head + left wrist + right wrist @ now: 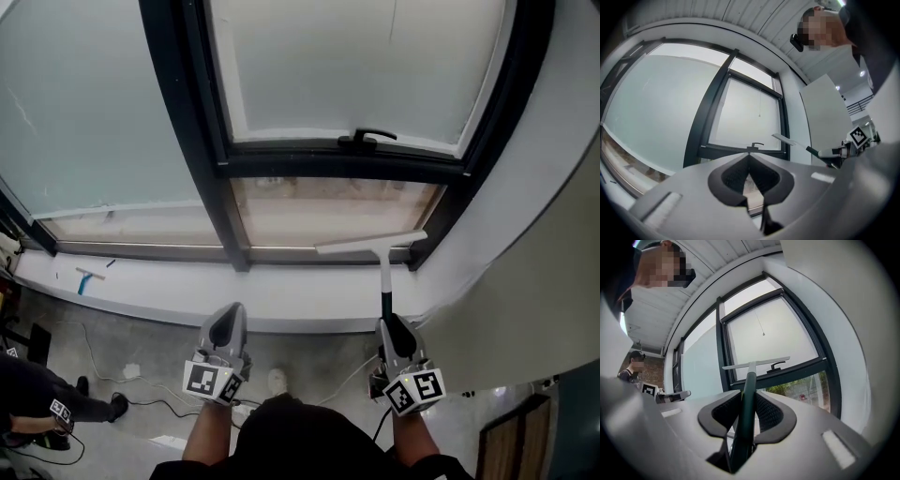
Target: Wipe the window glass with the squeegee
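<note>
Right gripper (393, 330) clamped on the dark-green handle of the white-bladed squeegee (379, 251); left gripper (230, 321) pinched closed, empty.
Blade sits level at the bottom edge of the clear lower window pane (319, 211), just above the white sill (281, 302); glass contact unclear. Black frame post (211, 178) is left of the blade, with the white wall (525, 216) close on the right. Frosted upper pane (347, 66) with black latch handle (367, 139) is above.

Squeegee (383, 272) upright, dark handle, white blade level; near the frosted window glass (356, 66).
</note>
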Available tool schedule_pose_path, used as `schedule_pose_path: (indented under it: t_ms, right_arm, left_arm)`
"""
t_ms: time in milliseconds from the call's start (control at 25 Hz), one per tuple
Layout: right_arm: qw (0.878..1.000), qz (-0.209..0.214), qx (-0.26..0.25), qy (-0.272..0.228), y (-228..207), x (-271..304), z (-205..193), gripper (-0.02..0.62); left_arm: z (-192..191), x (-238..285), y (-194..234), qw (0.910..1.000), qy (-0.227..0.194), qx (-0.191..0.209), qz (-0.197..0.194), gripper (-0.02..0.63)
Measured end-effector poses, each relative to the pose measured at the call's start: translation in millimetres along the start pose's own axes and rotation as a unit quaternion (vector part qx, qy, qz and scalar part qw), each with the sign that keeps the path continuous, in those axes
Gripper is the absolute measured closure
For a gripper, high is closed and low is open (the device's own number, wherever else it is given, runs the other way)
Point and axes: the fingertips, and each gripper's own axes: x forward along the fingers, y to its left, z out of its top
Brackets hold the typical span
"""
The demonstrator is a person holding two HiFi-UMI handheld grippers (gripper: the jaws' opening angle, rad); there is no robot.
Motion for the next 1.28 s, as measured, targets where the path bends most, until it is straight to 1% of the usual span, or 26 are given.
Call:
schedule_pose_path:
  t_ms: [200,320,440,520,680,920,1000,1080,1280]
  right_arm:
    - [1.0,-0.018,-0.005,-0.007,15.0,56.7,3.0,0.499]
    - [0.999,-0.029,-0.008,-0.011,22.3,82.1,5.3,0.499]
    - [0.999,-0.036,-0.013,-0.014,29.8,100.2,8.7,0.499]
    - [0.999,-0.036,-0.019,-0.015,36.2,108.2,10.6,0.499]
    - [0.999,-0.034,-0.032,-0.013,38.9,119.3,14.6,0.499]
    - [0.999,-0.036,-0.032,-0.017,26.1,138.3,21.4,0.499]
    - [0.999,-0.036,-0.032,-0.019,16.6,145.5,27.0,0.499]
    - [0.999,-0.034,-0.032,-0.024,4.3,152.3,33.3,0.499]
    - [0.999,-0.021,-0.02,-0.039,-40.2,174.4,50.2,0.499]
  left_arm:
    - [7.8,32.7,54.2,0.9997,-0.012,-0.002,-0.02,0.607]
    - [15.9,52.3,75.8,0.9992,-0.023,0.004,-0.032,0.607]
    - [11.7,67.2,94.5,0.9995,-0.005,0.004,-0.03,0.607]
    - [11.3,74.7,101.9,0.9996,-0.001,0.006,-0.028,0.607]
    - [18.7,88.7,103.0,0.9994,-0.014,-0.004,-0.032,0.607]
    - [13.1,109.0,100.8,0.9989,-0.014,-0.019,-0.04,0.607]
    - [12.7,122.4,97.2,0.999,-0.011,-0.019,-0.039,0.607]
    - [11.4,137.4,92.3,0.999,-0.012,-0.011,-0.042,0.607]
    - [8.9,179.8,78.3,0.9989,-0.026,-0.001,-0.039,0.607]
